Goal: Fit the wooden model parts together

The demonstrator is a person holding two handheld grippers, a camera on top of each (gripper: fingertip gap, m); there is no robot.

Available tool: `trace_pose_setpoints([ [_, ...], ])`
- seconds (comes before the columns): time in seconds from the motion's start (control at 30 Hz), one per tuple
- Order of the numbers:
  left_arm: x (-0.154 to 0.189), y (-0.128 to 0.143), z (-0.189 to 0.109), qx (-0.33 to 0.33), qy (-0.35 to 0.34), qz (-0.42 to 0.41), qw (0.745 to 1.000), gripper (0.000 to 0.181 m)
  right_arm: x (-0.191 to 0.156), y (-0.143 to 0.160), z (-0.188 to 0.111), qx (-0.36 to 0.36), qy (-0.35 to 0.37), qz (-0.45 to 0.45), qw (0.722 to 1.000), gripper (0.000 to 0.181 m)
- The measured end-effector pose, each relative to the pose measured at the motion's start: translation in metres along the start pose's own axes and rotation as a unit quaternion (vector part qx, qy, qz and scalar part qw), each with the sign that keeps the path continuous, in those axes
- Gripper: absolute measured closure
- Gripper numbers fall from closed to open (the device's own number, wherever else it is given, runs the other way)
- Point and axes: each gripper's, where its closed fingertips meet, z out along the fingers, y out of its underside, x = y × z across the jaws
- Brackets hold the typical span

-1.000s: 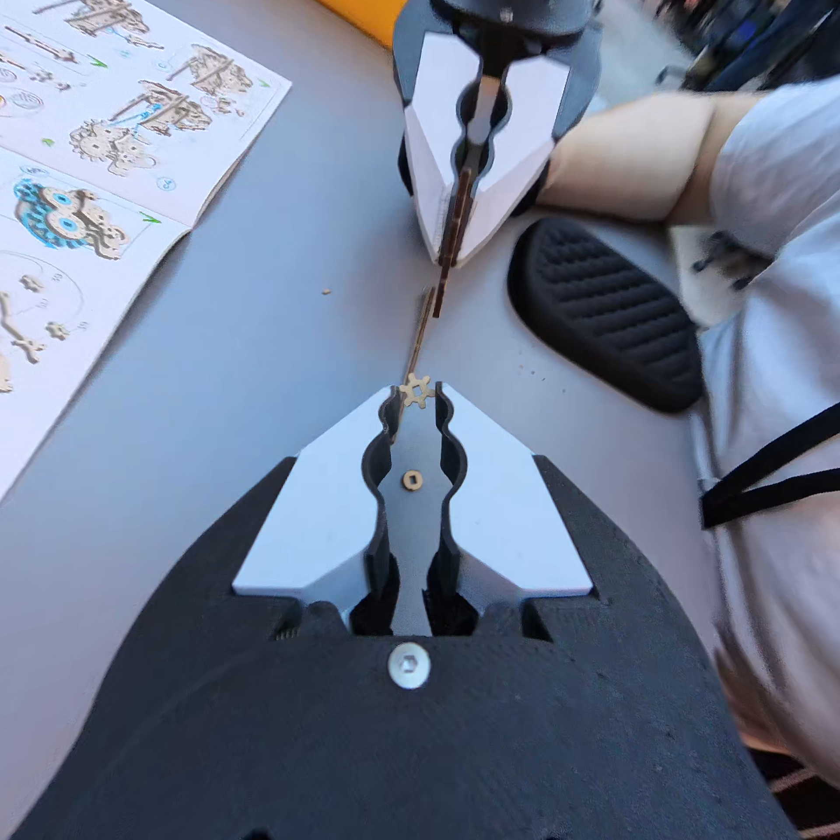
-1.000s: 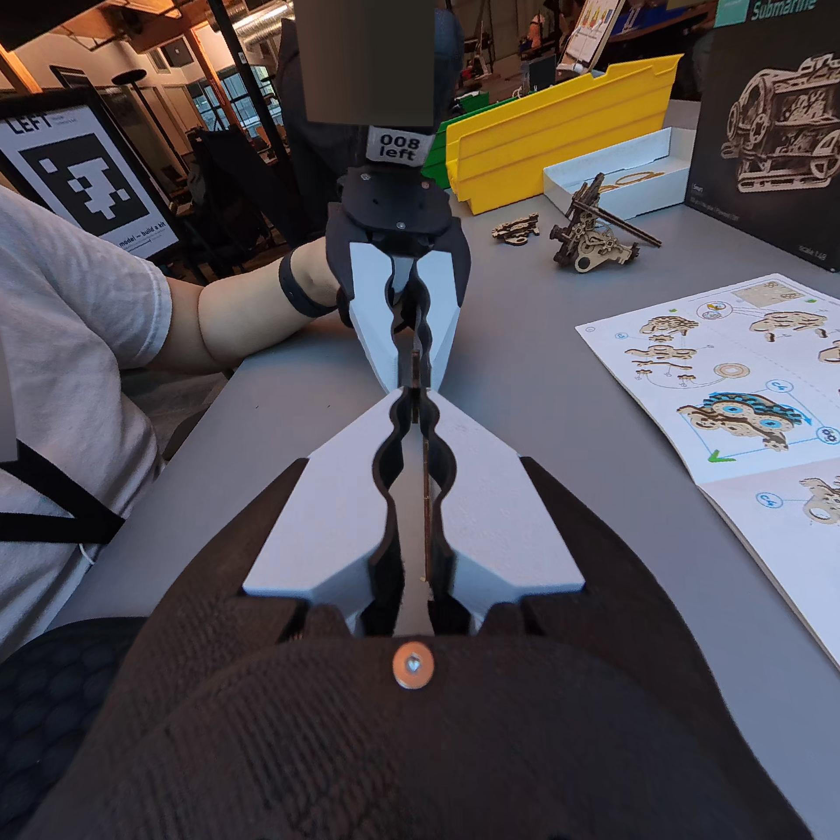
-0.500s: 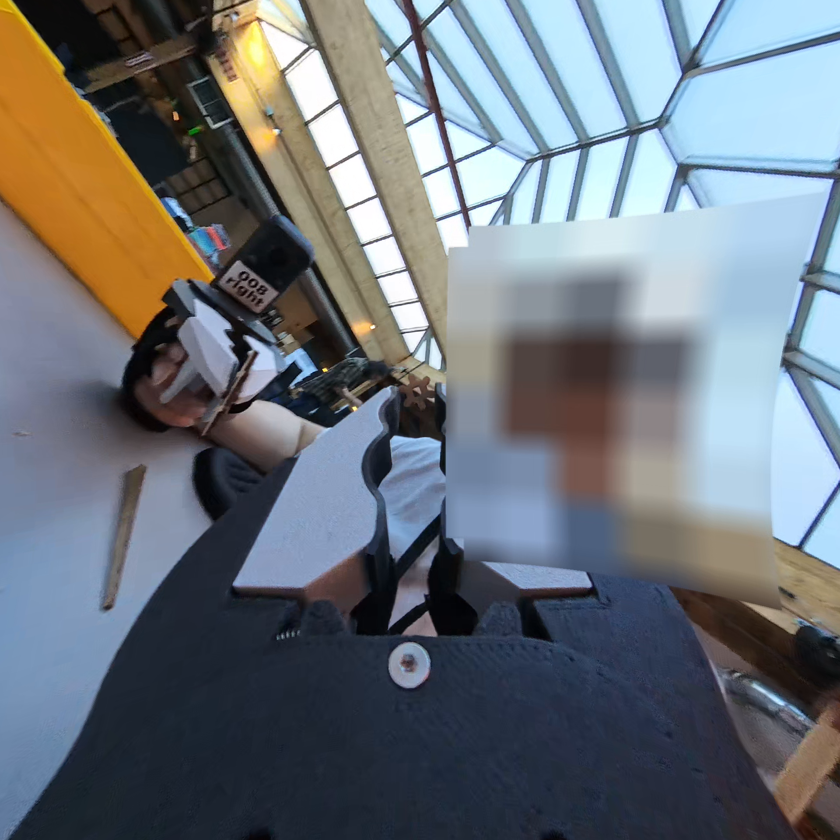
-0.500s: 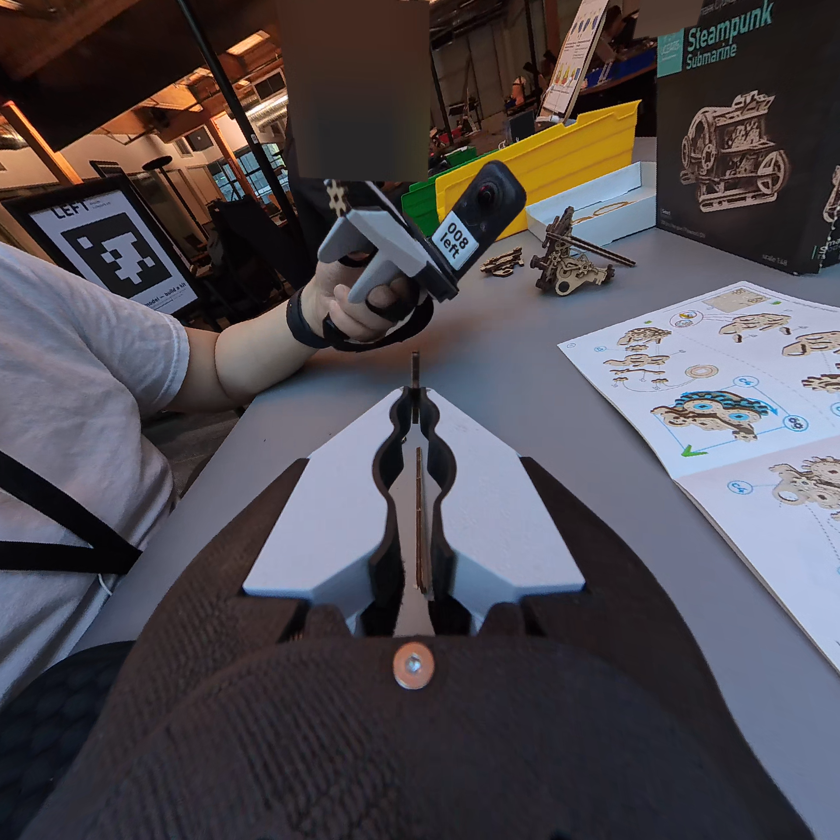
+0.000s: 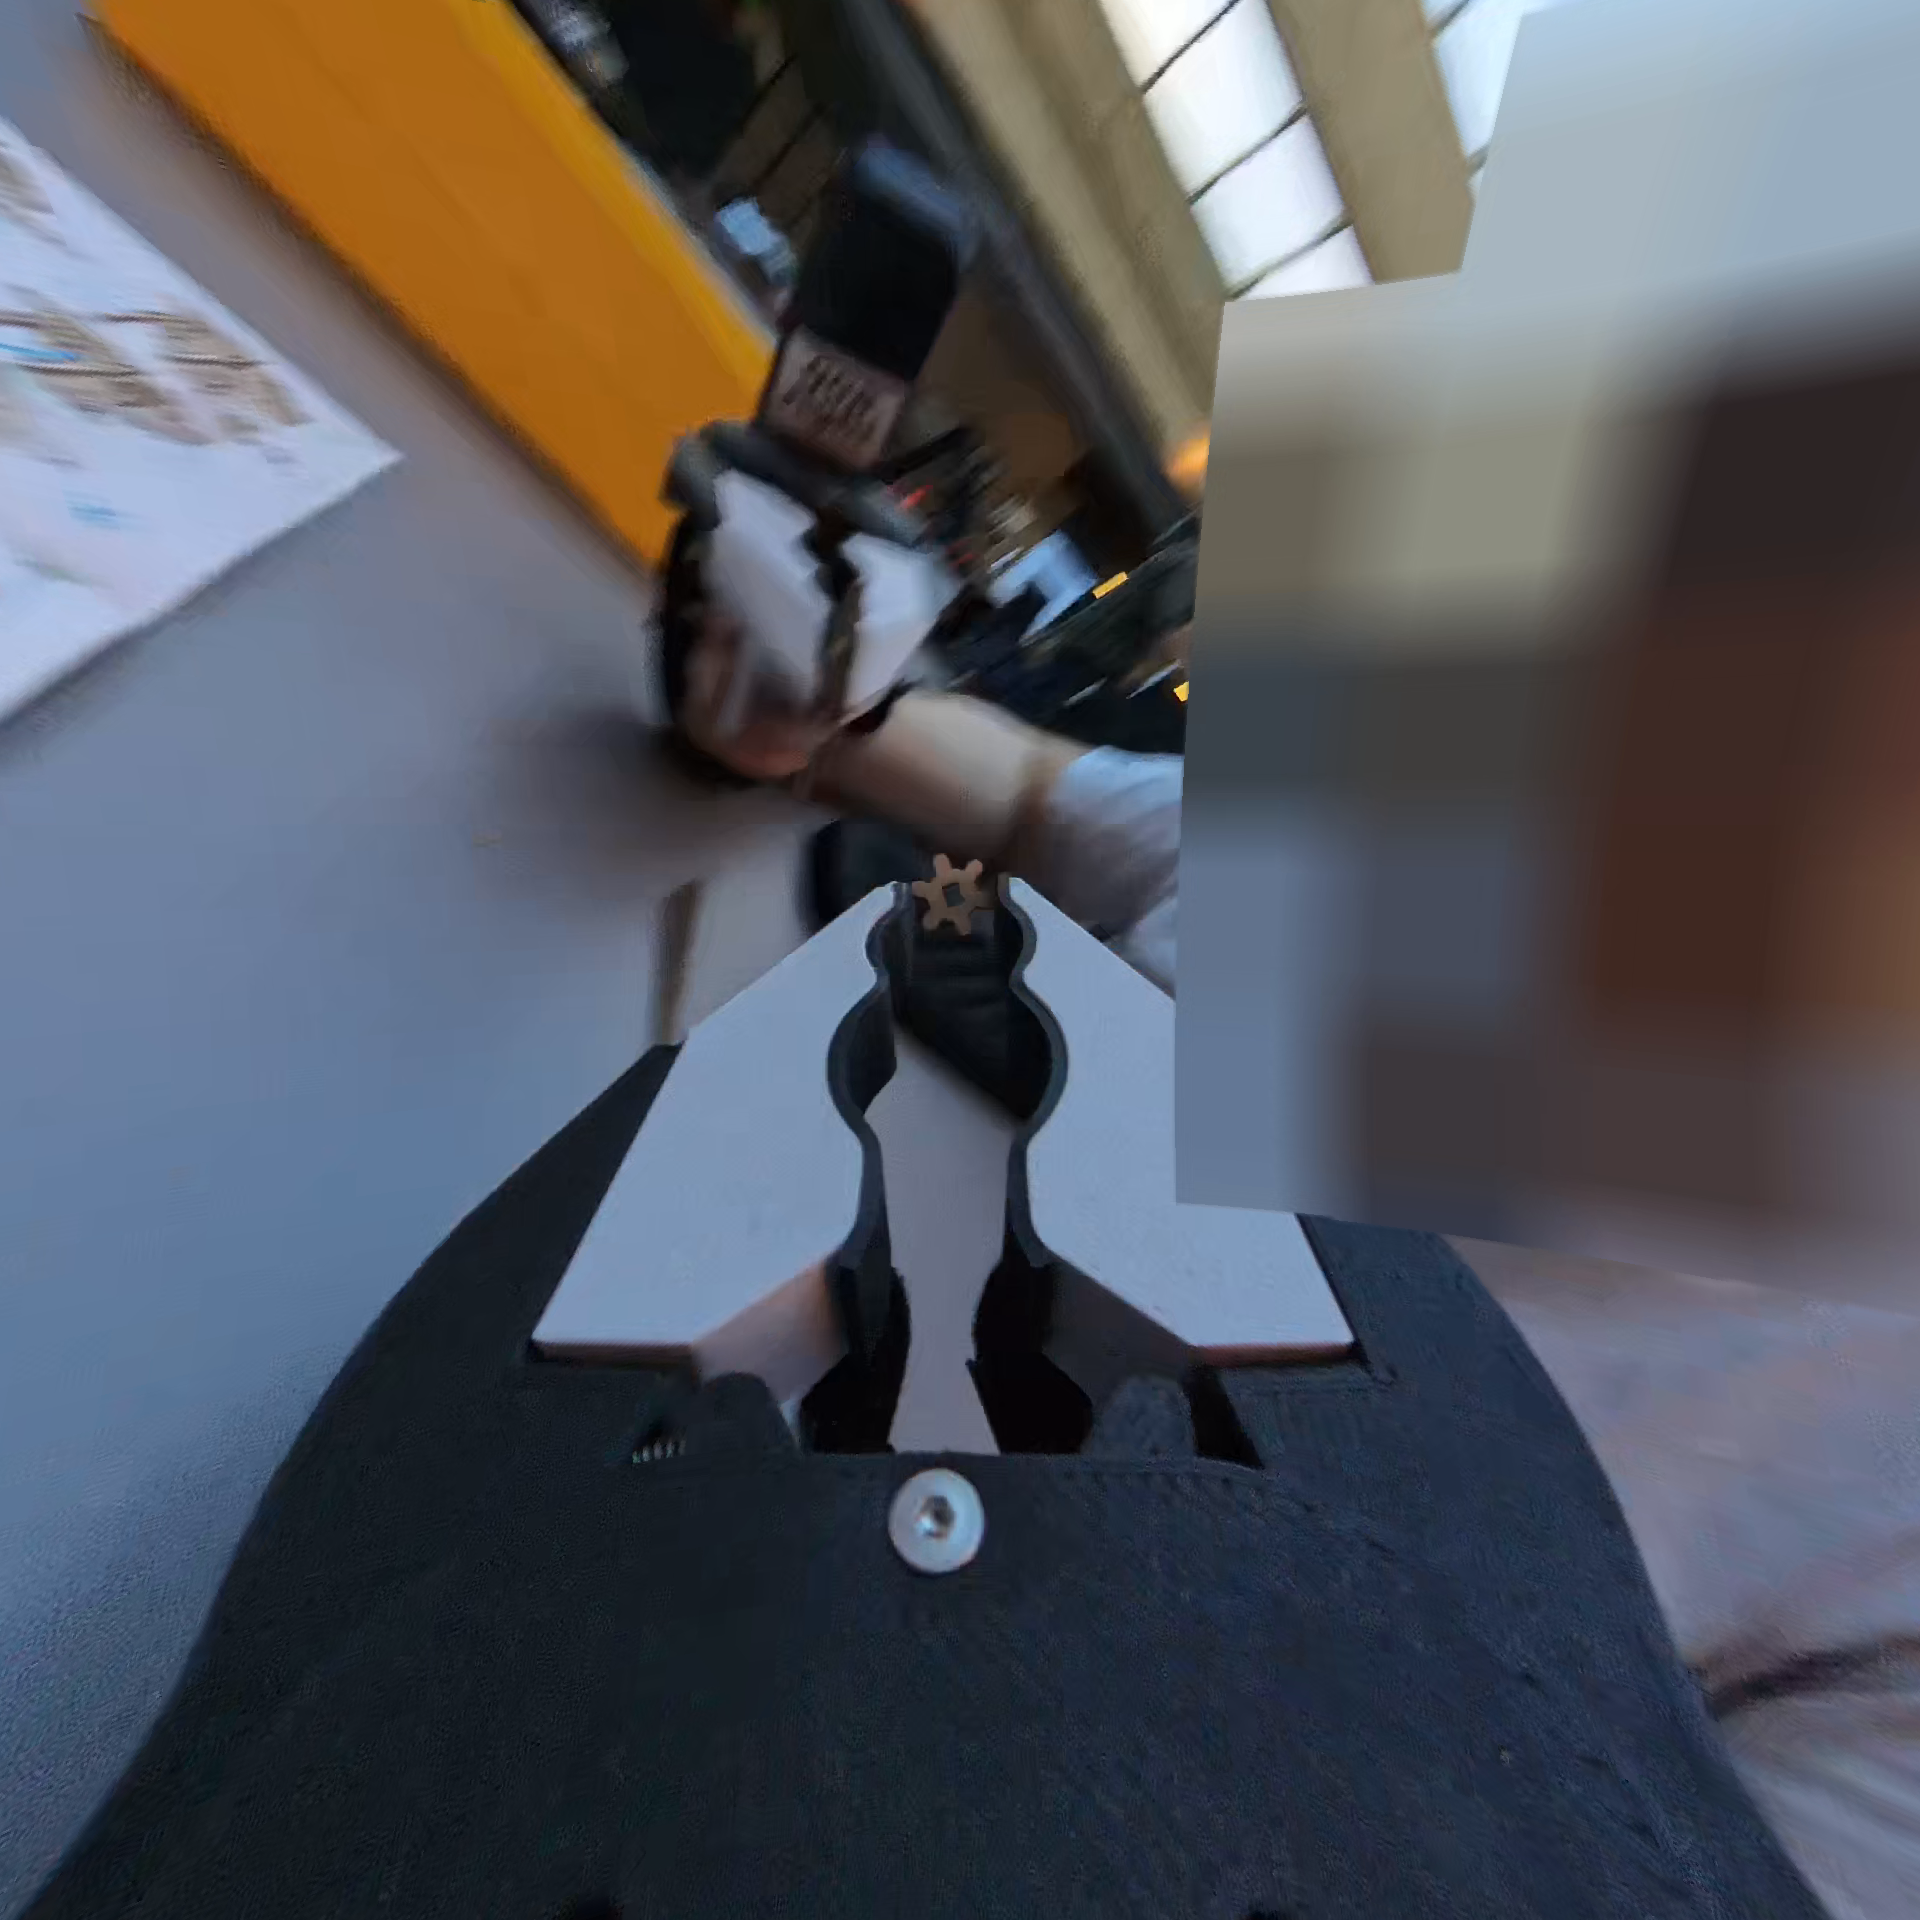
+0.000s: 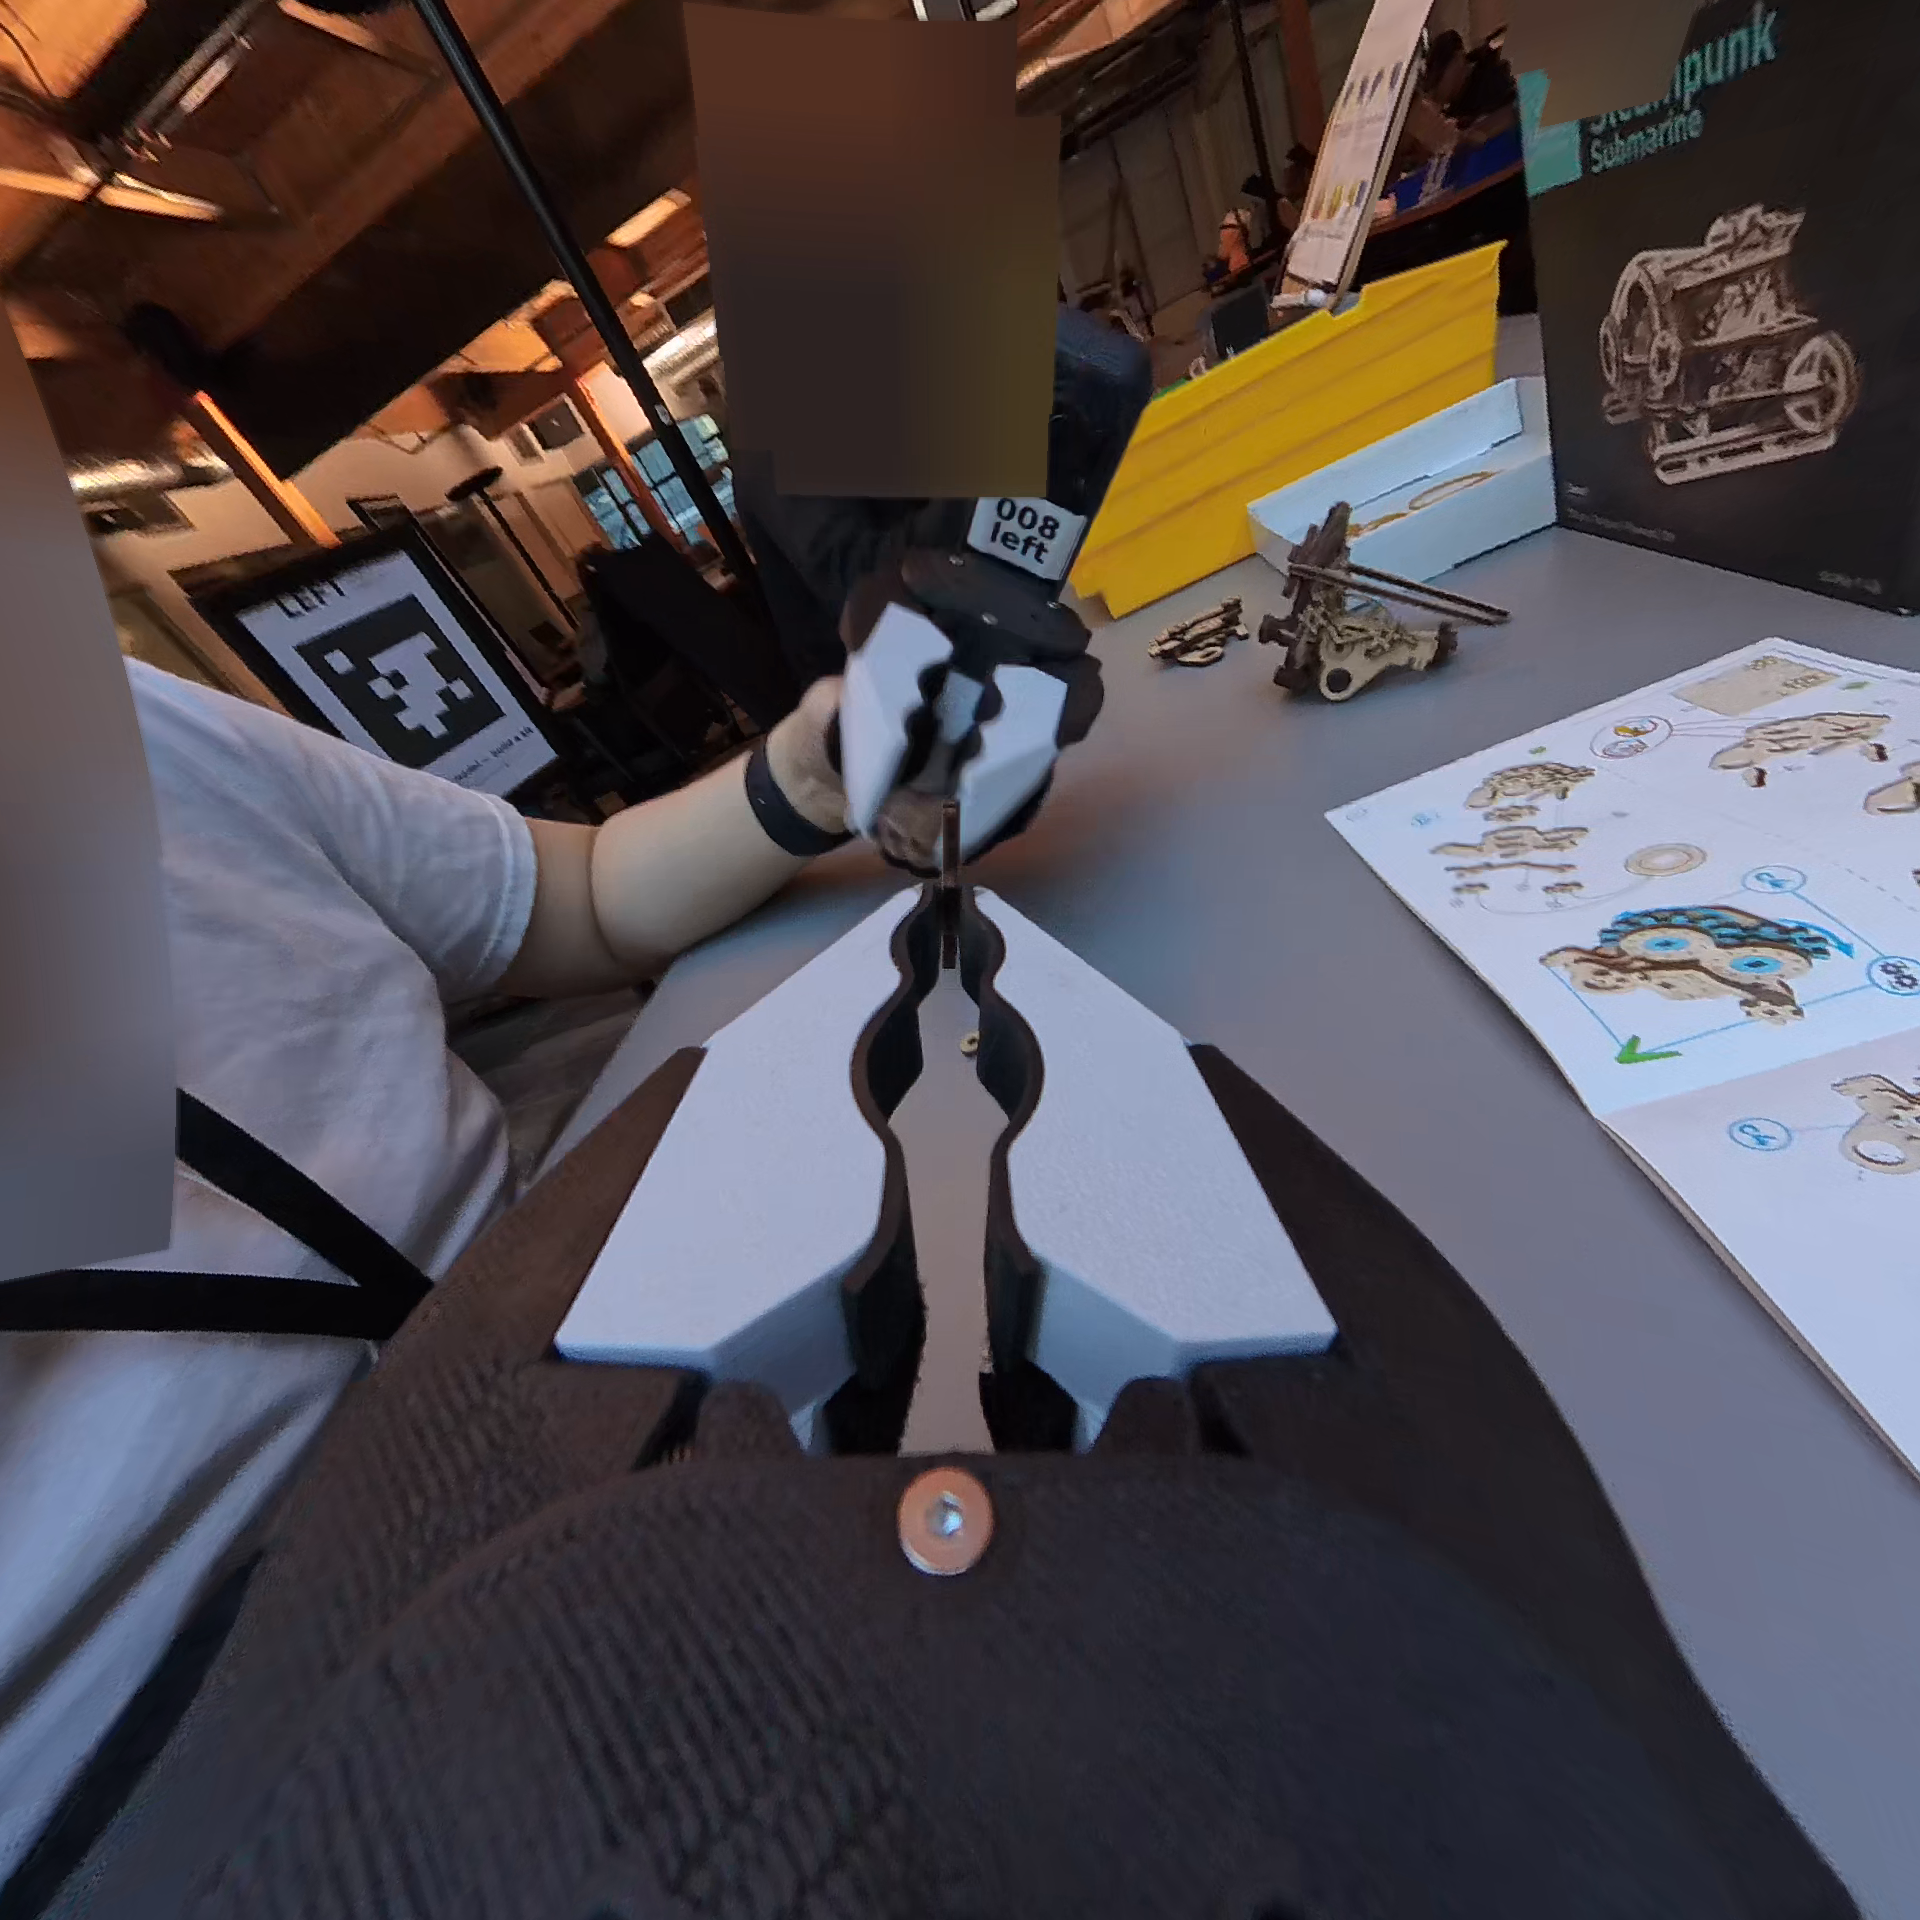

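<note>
My left gripper is shut on a small wooden gear held at its tips above the grey table. My right gripper is shut on a thin flat wooden piece, seen edge-on and sticking out past its tips. The two grippers face each other, tips close together. The left gripper shows in the right wrist view and the blurred right gripper in the left wrist view. A loose wooden stick lies on the table. A small wooden ring lies under my right jaws.
An instruction booklet lies open to the right. A partly built wooden model, a small wooden part, a white tray, a yellow bin and a black box stand at the back. The person's arm rests at the left.
The left gripper, tilted up towards the ceiling half a second ago, has swung back down to face the right gripper, still holding the gear. The right gripper kept its wooden piece.
</note>
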Motion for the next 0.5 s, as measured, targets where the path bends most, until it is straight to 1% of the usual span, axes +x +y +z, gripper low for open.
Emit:
trace_pose_setpoints([
  [0.03, -0.02, 0.012, 0.0, -0.055, -0.093, 0.075, 0.991, 0.169, -0.007, -0.007, -0.002, 0.008, -0.017, 0.007, 1.0, 0.181],
  [0.07, -0.029, 0.02, 0.0, -0.1, -0.151, 0.148, 0.972, 0.168, -0.012, -0.012, -0.003, 0.009, -0.027, 0.005, 1.0, 0.181],
  [0.1, -0.025, 0.027, 0.004, -0.131, -0.162, 0.204, 0.957, 0.168, -0.016, -0.014, -0.003, 0.003, -0.029, -0.003, 1.0, 0.181],
  [0.13, -0.023, 0.03, 0.008, -0.148, -0.177, 0.24, 0.943, 0.168, -0.019, -0.013, -0.001, -0.007, -0.029, -0.013, 0.999, 0.181],
  [0.17, -0.027, 0.032, 0.009, -0.168, -0.208, 0.266, 0.926, 0.168, -0.022, -0.01, 0.002, -0.019, -0.027, -0.018, 0.999, 0.181],
  [0.27, -0.028, 0.047, 0.015, -0.236, -0.241, 0.348, 0.875, 0.168, -0.03, 0.012, 0.021, -0.073, -0.032, -0.019, 0.997, 0.181],
  [0.3, -0.029, 0.053, 0.017, -0.254, -0.246, 0.368, 0.86, 0.168, -0.033, 0.021, 0.028, -0.098, -0.033, -0.027, 0.994, 0.181],
  [0.37, -0.035, 0.06, 0.018, -0.283, -0.262, 0.376, 0.843, 0.168, -0.032, 0.034, 0.038, -0.137, -0.013, -0.061, 0.989, 0.181],
  [0.47, -0.046, 0.067, 0.014, -0.31, -0.28, 0.372, 0.829, 0.168, -0.032, 0.043, 0.042, -0.168, 0.002, -0.085, 0.982, 0.18],
  [0.5, -0.047, 0.069, 0.013, -0.314, -0.279, 0.371, 0.828, 0.168, -0.032, 0.044, 0.043, -0.171, 0.007, -0.093, 0.981, 0.181],
])
